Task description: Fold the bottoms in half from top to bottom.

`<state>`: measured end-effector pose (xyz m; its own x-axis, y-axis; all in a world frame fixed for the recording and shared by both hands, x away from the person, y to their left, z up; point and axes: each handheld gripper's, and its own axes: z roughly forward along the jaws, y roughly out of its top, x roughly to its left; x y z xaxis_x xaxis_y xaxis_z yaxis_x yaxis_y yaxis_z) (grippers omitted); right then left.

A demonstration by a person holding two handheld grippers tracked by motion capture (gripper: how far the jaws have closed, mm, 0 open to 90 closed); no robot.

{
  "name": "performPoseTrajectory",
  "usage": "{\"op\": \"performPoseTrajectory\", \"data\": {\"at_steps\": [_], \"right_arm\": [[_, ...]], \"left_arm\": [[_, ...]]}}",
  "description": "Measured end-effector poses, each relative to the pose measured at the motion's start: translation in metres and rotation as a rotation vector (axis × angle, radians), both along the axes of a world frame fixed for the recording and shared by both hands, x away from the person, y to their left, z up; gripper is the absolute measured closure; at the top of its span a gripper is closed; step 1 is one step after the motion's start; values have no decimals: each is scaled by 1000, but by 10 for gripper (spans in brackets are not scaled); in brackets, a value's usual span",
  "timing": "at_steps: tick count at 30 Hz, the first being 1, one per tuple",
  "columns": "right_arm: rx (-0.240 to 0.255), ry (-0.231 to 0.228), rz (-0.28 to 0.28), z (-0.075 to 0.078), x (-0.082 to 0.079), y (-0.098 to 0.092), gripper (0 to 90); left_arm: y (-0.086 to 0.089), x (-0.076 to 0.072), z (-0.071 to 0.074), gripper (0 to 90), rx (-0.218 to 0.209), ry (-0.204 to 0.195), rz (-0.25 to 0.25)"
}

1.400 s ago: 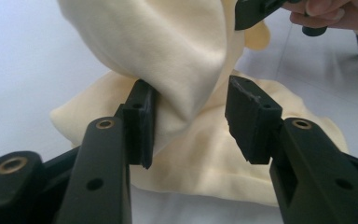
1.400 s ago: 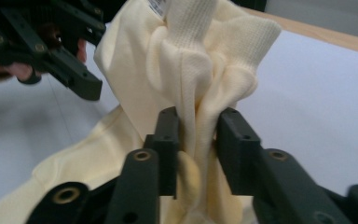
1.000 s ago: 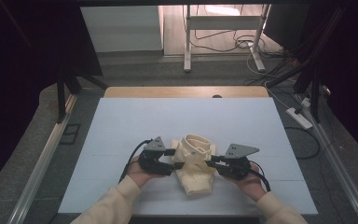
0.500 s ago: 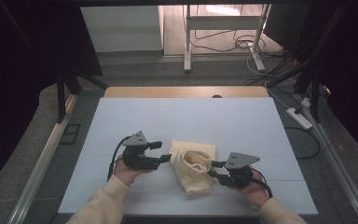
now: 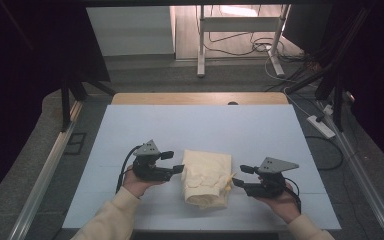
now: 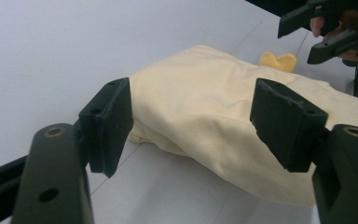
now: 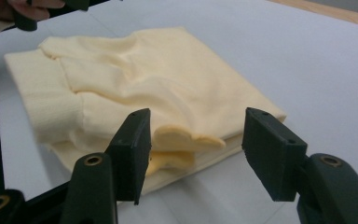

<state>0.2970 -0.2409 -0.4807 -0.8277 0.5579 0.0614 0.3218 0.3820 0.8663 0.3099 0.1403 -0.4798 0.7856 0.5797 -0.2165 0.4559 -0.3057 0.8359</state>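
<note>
A folded pale-yellow knitted garment with ribbed cuffs (image 5: 207, 177) lies on the light blue-grey table (image 5: 200, 125), directly between the two pairs of jaws. No container holds it; it rests bare on the table top. In the high view its long axis runs from the far side of the table toward the person, the wider end farther away and the rounded, narrower end nearer the person.

The left gripper (image 5: 175, 162) sits just beside the garment's left edge, jaws pointing across at it. In the left gripper view the jaws of the left gripper (image 6: 191, 126) stand wide apart and grip nothing; the garment (image 6: 223, 121) lies just beyond them, its smooth folded side spanning the gap between them, apart from both pads. A small yellow flap of cloth (image 6: 278, 60) pokes up past its far edge.

The right gripper (image 5: 239, 176) is just beside the garment's right edge, near a loose corner of cloth. In the right gripper view the jaws of the right gripper (image 7: 193, 154) are likewise wide and empty; the garment (image 7: 140, 88) lies ahead, its layered edge reaching between them, with the ribbed cuff (image 7: 53, 105) off beyond the left-hand jaw.
</note>
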Motion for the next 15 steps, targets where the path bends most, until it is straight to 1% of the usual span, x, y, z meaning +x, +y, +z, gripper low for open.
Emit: {"op": "performPoseTrajectory", "data": {"at_steps": [2, 9, 12, 15], "right_arm": [[-7, 4, -5, 2, 2, 4, 416], [7, 24, 15, 10, 10, 22, 404], [8, 24, 26, 12, 11, 30, 404], [0, 18, 43, 13, 10, 38, 398]], "left_arm": [[0, 0, 0, 299, 1, 1, -2], [1, 0, 1, 297, 1, -4, -1], [3, 0, 1, 295, -7, -2, 5], [5, 0, 1, 295, -4, -1, 7]]}}
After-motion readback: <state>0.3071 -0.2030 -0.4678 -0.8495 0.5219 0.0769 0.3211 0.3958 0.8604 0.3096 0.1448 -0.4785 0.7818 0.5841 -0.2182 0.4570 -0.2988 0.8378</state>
